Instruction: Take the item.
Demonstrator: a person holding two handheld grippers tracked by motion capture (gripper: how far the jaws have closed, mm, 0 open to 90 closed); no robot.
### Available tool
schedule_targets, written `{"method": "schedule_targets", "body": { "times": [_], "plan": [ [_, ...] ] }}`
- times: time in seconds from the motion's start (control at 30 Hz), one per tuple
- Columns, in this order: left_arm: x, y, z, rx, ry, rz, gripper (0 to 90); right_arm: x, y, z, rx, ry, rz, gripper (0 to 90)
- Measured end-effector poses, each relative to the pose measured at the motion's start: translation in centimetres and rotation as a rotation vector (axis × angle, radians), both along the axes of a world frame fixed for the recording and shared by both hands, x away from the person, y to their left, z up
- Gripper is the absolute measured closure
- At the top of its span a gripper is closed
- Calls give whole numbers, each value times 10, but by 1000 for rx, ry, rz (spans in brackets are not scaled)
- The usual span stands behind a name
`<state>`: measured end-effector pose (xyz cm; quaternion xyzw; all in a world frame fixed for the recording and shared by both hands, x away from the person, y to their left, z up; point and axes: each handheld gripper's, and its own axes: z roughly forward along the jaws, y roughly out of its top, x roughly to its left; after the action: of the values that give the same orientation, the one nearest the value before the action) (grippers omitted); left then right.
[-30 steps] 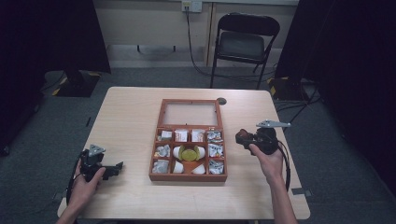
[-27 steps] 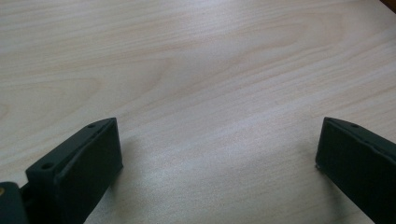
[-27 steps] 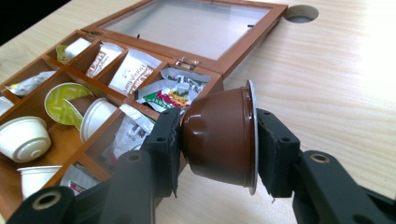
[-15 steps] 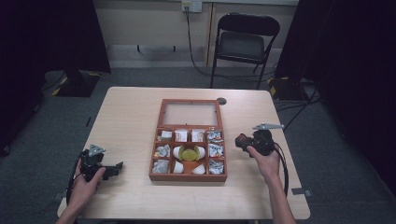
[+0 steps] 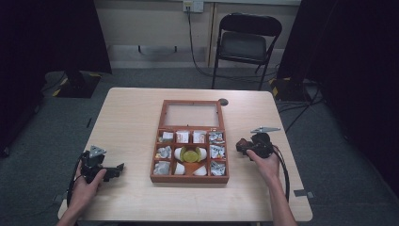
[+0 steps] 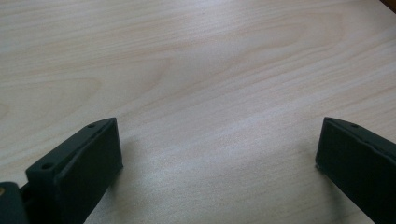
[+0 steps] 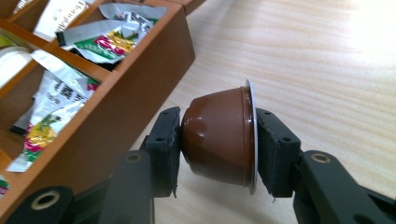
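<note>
A: Nearest, right gripper point(image 7: 218, 154): jaws clamp a brown capsule point(image 7: 219, 140) end to end, its axis lying across the jaws, low over the table point(image 7: 327, 56).

B: Beyond?

A: The box point(image 7: 140, 88) stands just beside it; left gripper point(image 6: 217, 154) rests open, empty, farther off.

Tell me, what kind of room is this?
Probably a plain workroom or lab set up for recording, not a home. A bare wooden table stands on grey carpet, a black folding chair waits by the wall, and dark curtains hang at both sides.
</note>
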<state>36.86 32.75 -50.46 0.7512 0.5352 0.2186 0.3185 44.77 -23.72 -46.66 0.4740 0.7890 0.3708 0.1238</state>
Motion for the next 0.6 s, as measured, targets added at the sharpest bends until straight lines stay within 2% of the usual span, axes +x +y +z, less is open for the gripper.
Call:
{"method": "schedule_targets", "body": {
  "times": [0.4, 0.6],
  "plan": [
    [0, 0, 0, 0, 2, -1, 0, 2, -1, -6, -16, 16, -17, 534],
    [0, 0, 0, 0, 2, -2, 0, 2, -3, -8, -11, 20, -31, 486]
  ]
}}
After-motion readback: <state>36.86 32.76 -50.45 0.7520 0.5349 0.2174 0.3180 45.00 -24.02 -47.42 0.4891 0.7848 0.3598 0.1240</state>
